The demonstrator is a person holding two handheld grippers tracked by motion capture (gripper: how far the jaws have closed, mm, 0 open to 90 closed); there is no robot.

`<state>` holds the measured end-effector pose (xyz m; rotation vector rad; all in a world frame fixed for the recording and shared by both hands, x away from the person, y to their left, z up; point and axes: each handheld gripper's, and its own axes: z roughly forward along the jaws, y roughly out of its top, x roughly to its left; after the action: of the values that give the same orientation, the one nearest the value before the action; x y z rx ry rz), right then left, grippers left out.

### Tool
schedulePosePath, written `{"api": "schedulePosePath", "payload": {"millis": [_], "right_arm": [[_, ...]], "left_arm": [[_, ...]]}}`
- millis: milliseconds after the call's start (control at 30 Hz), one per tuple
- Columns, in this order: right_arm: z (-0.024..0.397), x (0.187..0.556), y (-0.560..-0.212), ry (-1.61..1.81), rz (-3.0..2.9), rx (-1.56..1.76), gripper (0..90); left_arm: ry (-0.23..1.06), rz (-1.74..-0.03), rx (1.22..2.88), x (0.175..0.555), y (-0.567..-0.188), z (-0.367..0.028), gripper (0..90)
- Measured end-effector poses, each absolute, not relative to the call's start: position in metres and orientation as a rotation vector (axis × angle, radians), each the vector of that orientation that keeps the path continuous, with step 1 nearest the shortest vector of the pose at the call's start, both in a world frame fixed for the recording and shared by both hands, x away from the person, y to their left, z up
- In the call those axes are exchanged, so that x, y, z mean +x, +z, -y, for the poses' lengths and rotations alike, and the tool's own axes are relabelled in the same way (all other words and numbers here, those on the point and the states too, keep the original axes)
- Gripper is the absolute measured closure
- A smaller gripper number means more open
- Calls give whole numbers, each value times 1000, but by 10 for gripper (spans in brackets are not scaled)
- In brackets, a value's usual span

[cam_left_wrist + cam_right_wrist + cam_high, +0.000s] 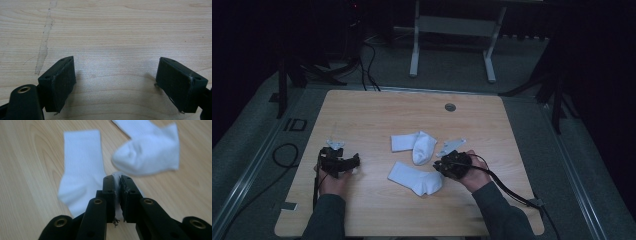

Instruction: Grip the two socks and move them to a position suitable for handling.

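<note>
- The near white cotton sock (416,179), lying flat on the pale wood-grain surface (372,115), has its toe end pinched by the right tongs (443,165); in the right gripper view a sliver of white fabric shows between the two black jaws (117,195), which are pressed nearly together on it.
- In that same view the sock's ribbed cuff (83,150) stretches away from the jaws, flat against the wood.
- A second white cotton sock (414,145) lies just beyond the first, folded over on itself, with its rounded toe part (147,155) near the jaw tips but apart from them.
- The two socks sit close together at the middle of the surface, not quite touching as far as the high view shows.
- The right hand (469,172) grips the tool from the near right, a black cable (507,187) trailing off toward the surface's right edge.
- The left tongs (343,162) rest well apart from both socks at the near left, spread wide with bare wood between the pads (62,82).
- A pale scuffed streak (45,42) marks the wood ahead of the left jaws.
- A small round grey grommet (450,107) sits in the surface near its far edge.
- Beyond it, the white legs of a stand (414,50) rise from the dark floor.
</note>
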<state>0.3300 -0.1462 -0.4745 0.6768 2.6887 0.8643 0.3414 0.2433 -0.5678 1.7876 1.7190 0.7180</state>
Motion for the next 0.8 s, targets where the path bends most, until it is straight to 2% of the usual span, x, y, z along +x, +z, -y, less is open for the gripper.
{"api": "schedulePosePath", "payload": {"millis": [100,167,267,433,533,700,800], "right_arm": [[162,327,-478,849,-2687,726,777],[172,326,-478,856,-2678,751,690],[182,325,-473,871,-2633,779,615],[187,326,-467,885,-2594,794,577],[185,325,-472,849,-2613,795,589],[179,323,-497,709,-2682,759,740],[177,322,-515,618,-2718,740,794]], "left_arm": [[718,-1719,1788,341,-568,-243,160],[718,-1719,1788,341,-568,-243,160],[718,-1719,1788,341,-568,-243,160],[718,-1719,1788,341,-568,-243,160],[718,-1719,1788,341,-568,-243,160],[718,-1719,1787,341,-568,-243,160],[718,-1719,1787,341,-568,-243,160]]}}
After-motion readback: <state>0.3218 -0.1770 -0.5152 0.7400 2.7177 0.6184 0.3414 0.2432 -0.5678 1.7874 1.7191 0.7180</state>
